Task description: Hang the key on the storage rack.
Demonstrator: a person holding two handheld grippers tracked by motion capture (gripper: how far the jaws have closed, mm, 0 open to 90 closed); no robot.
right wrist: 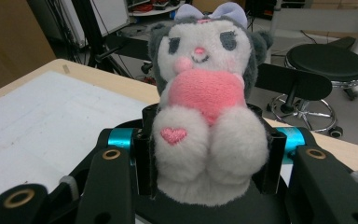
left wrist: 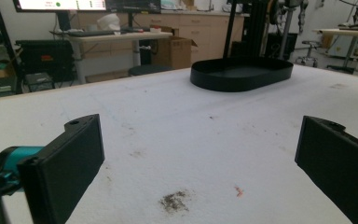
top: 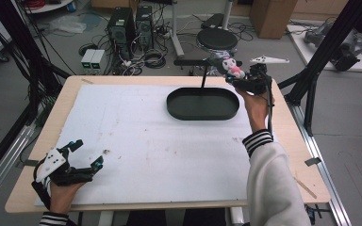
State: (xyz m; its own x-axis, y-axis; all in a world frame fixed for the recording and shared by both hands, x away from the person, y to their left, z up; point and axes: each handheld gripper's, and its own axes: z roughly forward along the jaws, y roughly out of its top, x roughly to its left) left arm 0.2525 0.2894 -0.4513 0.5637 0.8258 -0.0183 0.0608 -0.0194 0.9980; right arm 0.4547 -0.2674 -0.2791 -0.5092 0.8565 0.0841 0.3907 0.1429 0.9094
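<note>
A small plush toy (right wrist: pixel 205 102), white and grey with a pink belly and a lilac bow, sits upright between the jaws of my right gripper (right wrist: pixel 205 161), which is shut on its lower body. In the high view the right gripper (top: pixel 238 75) holds the plush toy (top: pixel 232 68) in the air over the far right rim of the black oval tray (top: pixel 202 104). My left gripper (top: pixel 87 153) rests at the near left of the table, open, nothing between its jaws. Its own view shows the left gripper (left wrist: pixel 200 154) low over the white mat, with the tray (left wrist: pixel 241 73) far ahead.
A white mat (top: pixel 136 141) with a few dark stains covers most of the wooden table (top: pixel 306 174). Black frame posts (top: pixel 327 52) stand at the right and left edges. A round stool (top: pixel 217 38), computers and cables lie on the floor beyond the far edge.
</note>
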